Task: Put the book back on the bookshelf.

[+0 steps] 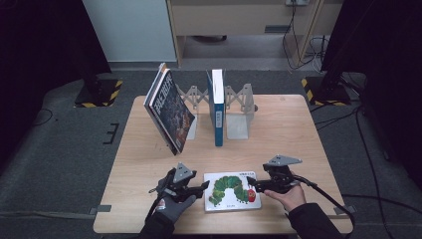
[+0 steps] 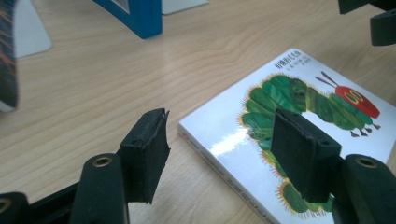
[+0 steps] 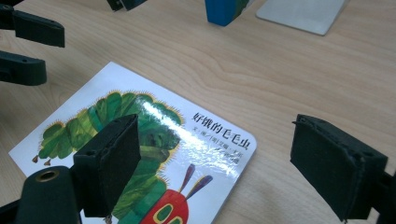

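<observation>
At the near edge of the table (image 1: 149,149) we see a picture book (image 1: 232,191) lying flat, cover up, its long axis running across the table from left to right. The caterpillar on the cover has its red head toward the right and the near side, and the title sits at the far right corner. The left gripper (image 1: 198,189) rests just beside the book's left edge; its jaws stand apart, straddling that edge without pressing on it. In the left gripper view one pad (image 2: 148,151) hangs over bare wood and the other over the cover. The right gripper (image 1: 253,183) hovers at the book's right far corner, jaws likewise apart and clamped on nothing.

Farther back we note a blue book (image 1: 217,107) standing upright between metal bookends (image 1: 238,112), and to its left a dark book (image 1: 169,112) leaning steeply. Both stand well apart from the picture book, with open wood between, so nothing blocks either gripper.

The table is pale wood grain. It stands on a grey floor (image 1: 64,149), with black stands, hazard-striped bases (image 1: 99,92) and cables (image 1: 298,35) behind.
</observation>
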